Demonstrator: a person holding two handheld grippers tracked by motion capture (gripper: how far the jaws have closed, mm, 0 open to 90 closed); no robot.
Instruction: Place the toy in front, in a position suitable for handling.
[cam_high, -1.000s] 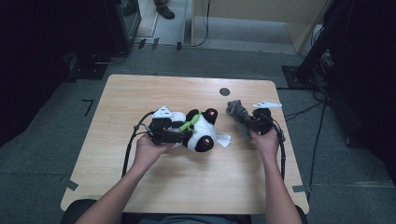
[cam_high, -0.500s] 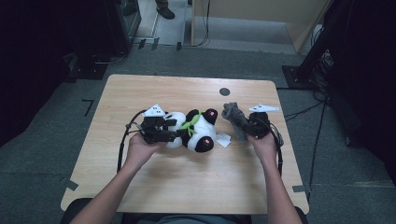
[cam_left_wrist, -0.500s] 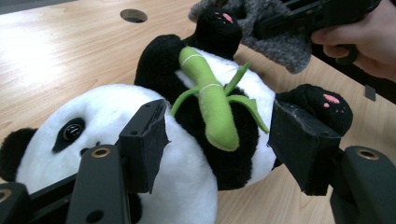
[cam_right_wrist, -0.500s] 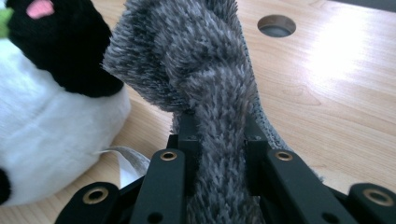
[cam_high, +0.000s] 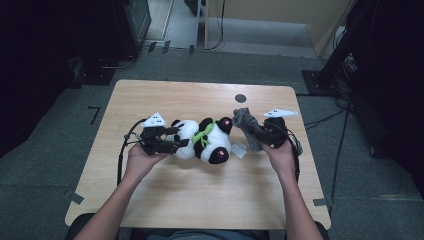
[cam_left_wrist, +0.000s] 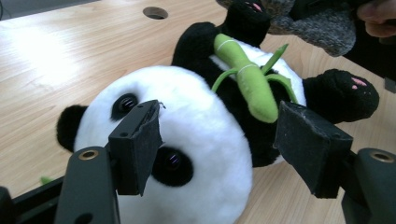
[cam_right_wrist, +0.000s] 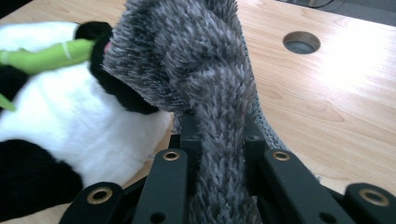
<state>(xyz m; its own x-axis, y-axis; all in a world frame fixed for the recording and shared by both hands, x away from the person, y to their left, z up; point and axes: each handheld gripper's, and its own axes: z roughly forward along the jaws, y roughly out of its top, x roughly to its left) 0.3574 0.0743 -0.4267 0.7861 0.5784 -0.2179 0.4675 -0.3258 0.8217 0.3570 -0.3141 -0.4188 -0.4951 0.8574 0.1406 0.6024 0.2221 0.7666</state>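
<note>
Wood table (cam_high: 200, 200) w/ round hole (cam_high: 240, 98), grey floor (cam_high: 60, 150).

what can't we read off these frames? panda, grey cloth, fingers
- Grey cloth: right gripper view, lower end hidden between the fingers; what garment it is can't be told.
- Panda head: left gripper view, one eye half covered by the left finger; chin cut by the bottom edge.
- White tag by the panda: high view, too small to read.
- Left gripper: high view, too small to tell whether it touches the panda.
</note>
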